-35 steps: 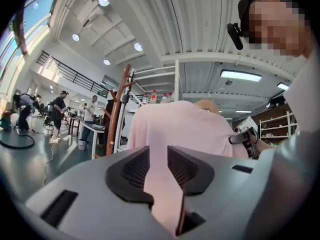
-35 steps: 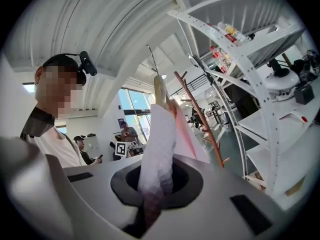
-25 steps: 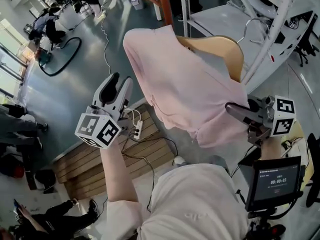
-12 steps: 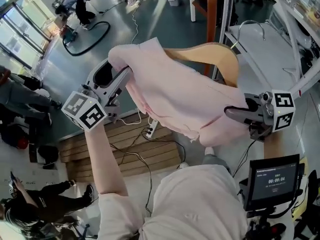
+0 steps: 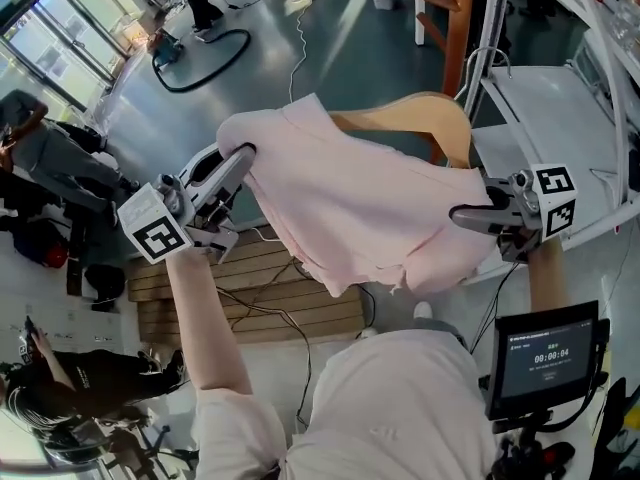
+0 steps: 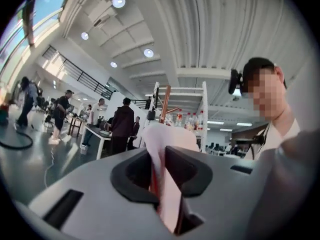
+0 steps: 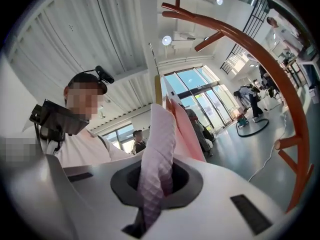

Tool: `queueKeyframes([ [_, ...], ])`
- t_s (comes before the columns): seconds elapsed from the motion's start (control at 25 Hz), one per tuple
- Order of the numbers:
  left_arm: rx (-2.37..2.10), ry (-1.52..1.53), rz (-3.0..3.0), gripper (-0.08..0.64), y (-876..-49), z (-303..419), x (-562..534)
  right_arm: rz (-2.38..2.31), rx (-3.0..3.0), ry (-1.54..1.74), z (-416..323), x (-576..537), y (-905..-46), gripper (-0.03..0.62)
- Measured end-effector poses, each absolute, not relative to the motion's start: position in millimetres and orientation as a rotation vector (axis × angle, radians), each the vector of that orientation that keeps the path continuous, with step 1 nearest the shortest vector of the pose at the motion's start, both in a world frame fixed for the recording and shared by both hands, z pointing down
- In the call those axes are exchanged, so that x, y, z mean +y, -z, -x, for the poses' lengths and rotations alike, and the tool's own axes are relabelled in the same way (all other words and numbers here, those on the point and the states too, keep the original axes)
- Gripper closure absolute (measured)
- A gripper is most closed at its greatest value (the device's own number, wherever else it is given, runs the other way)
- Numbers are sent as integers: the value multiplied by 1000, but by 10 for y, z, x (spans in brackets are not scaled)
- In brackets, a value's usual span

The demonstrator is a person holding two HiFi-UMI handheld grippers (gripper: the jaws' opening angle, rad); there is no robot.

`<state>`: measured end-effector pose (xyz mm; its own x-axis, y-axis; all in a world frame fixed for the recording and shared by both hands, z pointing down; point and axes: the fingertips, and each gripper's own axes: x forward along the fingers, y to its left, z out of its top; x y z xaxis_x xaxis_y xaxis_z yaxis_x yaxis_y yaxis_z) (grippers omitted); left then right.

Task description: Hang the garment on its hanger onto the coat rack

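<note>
A pale pink garment (image 5: 360, 203) lies draped over a wooden hanger (image 5: 425, 113) whose metal hook (image 5: 488, 60) points toward the white frame. My left gripper (image 5: 243, 154) holds the garment's left shoulder; its jaws have just been closing and pink fabric (image 6: 167, 184) is pinched between them. My right gripper (image 5: 468, 215) is shut on the garment's right end, with quilted pink cloth (image 7: 157, 159) running out through the jaws. The red-brown wooden coat rack (image 5: 458, 23) stands just behind the hanger, and its post and pegs (image 7: 272, 64) arc across the right gripper view.
A white metal frame with a shelf (image 5: 560, 108) stands at the right. A tablet with a timer (image 5: 545, 353) hangs near my right arm. A wooden pallet (image 5: 250, 303) with cables lies on the floor below. A black hose (image 5: 205, 53) and people (image 5: 45, 153) are at the left.
My left gripper rose from beside the garment to its left shoulder and closed on the fabric. The right gripper kept its hold, and garment and hanger now sit nearer the rack post.
</note>
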<state>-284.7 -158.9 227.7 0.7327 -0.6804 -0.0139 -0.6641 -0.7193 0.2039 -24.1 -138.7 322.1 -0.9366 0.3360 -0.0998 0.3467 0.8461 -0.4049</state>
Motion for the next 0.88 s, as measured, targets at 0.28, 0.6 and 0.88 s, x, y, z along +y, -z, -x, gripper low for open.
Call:
queueKeyframes([
  [0.28, -1083, 148, -2881, 460, -2099, 2911, -1352, -685, 2930, 647, 289, -1304, -3119, 581],
  [0.6, -1048, -79, -2989, 391, -1759, 3062, -1157, -702, 2980, 575, 296, -1228, -3080, 581],
  [0.88, -882, -844, -2959, 379, -2119, 2735, -1253, -717, 3047, 542, 385, -1173, -3111, 581],
])
